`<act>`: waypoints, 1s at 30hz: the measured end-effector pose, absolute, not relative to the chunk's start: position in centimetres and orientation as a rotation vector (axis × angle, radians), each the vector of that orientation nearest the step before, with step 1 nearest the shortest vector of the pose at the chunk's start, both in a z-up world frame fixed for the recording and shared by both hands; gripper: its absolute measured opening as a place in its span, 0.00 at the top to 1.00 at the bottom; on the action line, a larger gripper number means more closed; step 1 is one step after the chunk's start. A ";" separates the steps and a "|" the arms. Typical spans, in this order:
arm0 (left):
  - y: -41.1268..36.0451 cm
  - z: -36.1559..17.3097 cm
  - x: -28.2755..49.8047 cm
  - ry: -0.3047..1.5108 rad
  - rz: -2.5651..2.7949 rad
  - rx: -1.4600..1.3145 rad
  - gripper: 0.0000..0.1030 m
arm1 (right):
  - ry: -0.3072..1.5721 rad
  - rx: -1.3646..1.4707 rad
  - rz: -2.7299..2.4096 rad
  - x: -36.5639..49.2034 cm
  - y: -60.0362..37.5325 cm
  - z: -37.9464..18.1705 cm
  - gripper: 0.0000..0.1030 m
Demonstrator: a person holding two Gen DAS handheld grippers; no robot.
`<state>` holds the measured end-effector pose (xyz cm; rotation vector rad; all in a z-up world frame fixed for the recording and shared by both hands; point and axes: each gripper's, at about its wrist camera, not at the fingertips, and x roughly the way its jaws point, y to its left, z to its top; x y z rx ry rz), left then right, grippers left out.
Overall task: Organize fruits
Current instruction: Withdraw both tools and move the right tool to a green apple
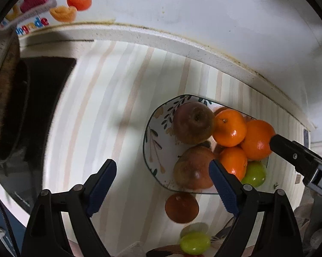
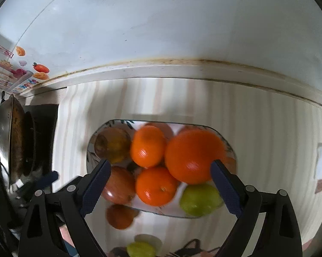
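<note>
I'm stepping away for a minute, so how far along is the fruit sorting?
Mostly done: the plate already holds two apples, three oranges and a green fruit. Nothing is in hand; the left gripper and right gripper are both open. Left on the table: a reddish fruit and another green one.

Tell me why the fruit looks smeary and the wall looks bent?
In the right wrist view, motion blur smears the big orange and the green fruit in the plate; in the left wrist view, the apple is sharper, while the fruit near the bottom blurs. Both fisheye lenses curve the wall ledge.
</note>
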<state>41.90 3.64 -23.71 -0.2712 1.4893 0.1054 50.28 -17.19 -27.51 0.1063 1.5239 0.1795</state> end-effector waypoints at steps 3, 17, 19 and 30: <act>3.1 -22.2 40.6 1.466 0.111 -0.222 0.15 | 1.491 0.090 0.152 48.3 -18.3 -26.3 0.07; 0.6 -15.7 33.0 1.318 0.087 -0.105 0.15 | 1.355 0.089 0.072 39.0 -21.1 -20.1 0.07; 0.3 -15.0 32.1 1.305 0.083 -0.101 0.15 | 1.343 0.093 0.065 37.8 -21.3 -19.3 0.07; -0.1 -11.6 27.4 1.238 0.076 -0.095 0.15 | 1.240 0.083 0.065 32.3 -21.3 -13.7 0.07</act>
